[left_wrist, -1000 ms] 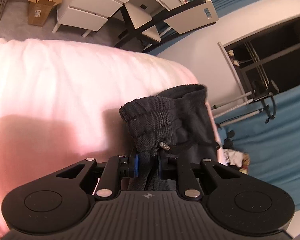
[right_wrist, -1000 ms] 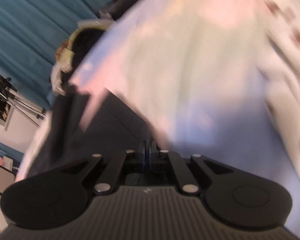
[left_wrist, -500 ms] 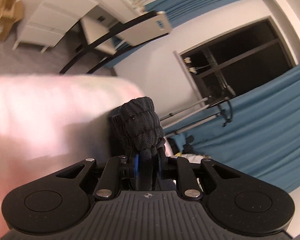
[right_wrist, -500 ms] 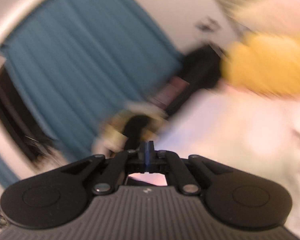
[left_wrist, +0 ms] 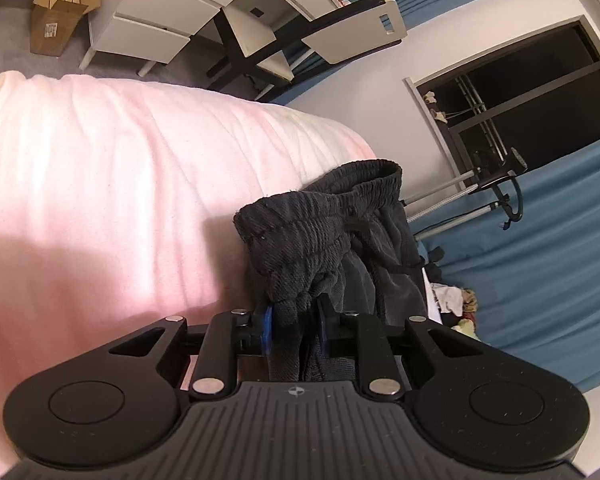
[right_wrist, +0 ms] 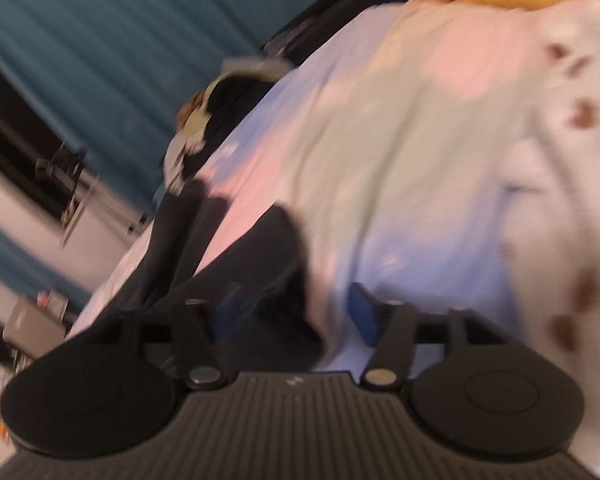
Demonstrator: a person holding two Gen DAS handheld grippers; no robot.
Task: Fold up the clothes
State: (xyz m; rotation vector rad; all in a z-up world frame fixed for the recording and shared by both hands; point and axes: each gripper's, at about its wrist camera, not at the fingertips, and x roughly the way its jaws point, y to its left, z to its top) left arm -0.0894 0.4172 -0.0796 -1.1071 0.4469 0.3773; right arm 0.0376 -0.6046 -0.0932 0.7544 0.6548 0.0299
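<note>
Pink blanket (left_wrist: 112,184) covers the bed under me. Cardboard box (left_wrist: 60,4) on the floor stands open. My left gripper (left_wrist: 294,330) pinches the black pants (left_wrist: 324,232) waistband, bunched above the bed; my right gripper (right_wrist: 296,310) hovers spread over dark cloth, blurred.

Warm indoor light, left view sharp, right view motion-blurred, fisheye-bent edges

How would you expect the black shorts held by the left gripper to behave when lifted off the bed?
The black shorts would probably flop: the fabric bunches and sags above the left gripper. The gathered waistband looks thick, so it likely gives a secure pinch. They seem light, resting on the pink blanket without denting it much.
</note>
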